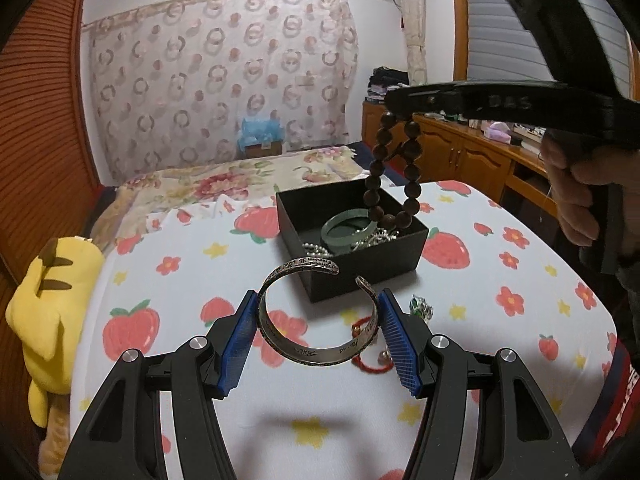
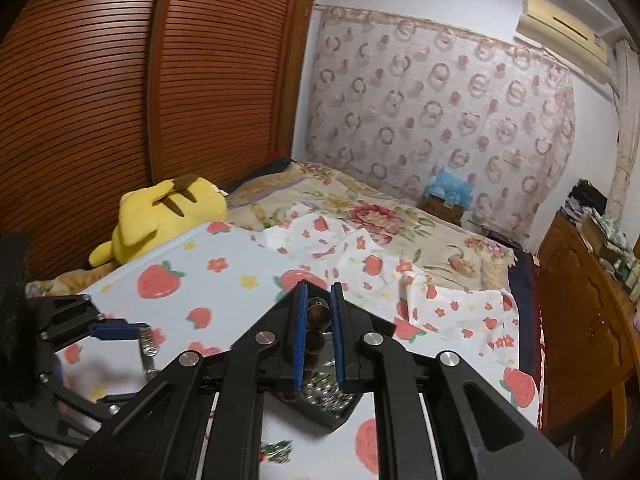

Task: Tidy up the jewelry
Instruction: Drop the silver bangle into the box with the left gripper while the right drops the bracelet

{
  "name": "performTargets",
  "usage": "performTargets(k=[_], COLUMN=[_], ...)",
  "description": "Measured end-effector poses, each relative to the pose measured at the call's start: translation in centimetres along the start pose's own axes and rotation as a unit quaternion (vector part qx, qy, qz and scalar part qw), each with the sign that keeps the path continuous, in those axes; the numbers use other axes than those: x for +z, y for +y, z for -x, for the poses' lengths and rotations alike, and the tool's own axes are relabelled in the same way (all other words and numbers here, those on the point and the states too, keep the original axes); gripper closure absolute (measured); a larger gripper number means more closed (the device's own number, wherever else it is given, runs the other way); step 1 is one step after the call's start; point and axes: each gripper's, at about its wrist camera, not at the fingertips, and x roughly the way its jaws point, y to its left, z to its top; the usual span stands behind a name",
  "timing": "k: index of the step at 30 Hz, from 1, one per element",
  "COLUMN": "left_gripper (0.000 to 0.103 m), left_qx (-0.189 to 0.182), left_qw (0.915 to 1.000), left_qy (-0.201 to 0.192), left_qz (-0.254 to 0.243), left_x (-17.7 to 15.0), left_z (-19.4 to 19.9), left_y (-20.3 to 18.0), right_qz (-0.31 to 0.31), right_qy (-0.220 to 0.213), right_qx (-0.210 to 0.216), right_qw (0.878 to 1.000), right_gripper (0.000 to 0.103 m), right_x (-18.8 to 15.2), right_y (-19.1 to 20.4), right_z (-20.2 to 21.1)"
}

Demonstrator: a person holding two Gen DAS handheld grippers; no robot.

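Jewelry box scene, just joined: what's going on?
A person works two tongs over a strawberry-print cloth. The left tongs grip a silver cuff bracelet by its sides. The right tongs pinch a string of dark wooden beads, dangling above the open black box. Inside lie a green bangle and silver chains. A red cord bracelet lies on the cloth.

We are seeing a strawberry-print cloth point(image 1: 168, 248) covering the surface. A black box point(image 1: 360, 256), a red cord bracelet point(image 1: 370, 362) and a green trinket point(image 1: 422, 306) are lying on it.
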Motion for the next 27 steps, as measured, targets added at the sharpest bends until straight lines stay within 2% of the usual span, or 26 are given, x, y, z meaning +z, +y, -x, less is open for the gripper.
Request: performTargets(k=[6,14,22,27], left_gripper=[0.045,0.045,0.045,0.045], left_qx=[-0.001,0.001,0.005,0.008], left_qw=[1.0,1.0,0.9999,0.9997], left_qy=[0.001,0.0,0.007,0.016], left_qz=[-0.002,-0.004,-0.01,-0.015], left_x=[1.1,2.5,3.9,5.1], left_z=[-0.7,-1.7,-3.5,-5.4], left_y=[-0.1,-0.2,-0.6,-1.1], right_qz=[-0.011,-0.055,-0.063,-0.068], right_qy=[0.014,0.031,0.028,0.036], right_qx=[-0.007,0.009,0.008,0.006], right_qw=[1.0,0.998,0.998,0.997], right_gripper=[0.09,0.089,0.087,0.084], right_x=[-0.8,-2.4,-3.1,-5.4], right_y=[-1.1,-2.1,-3.0,-3.6], right_z=[-2.0,-3.8,-2.6,-1.8])
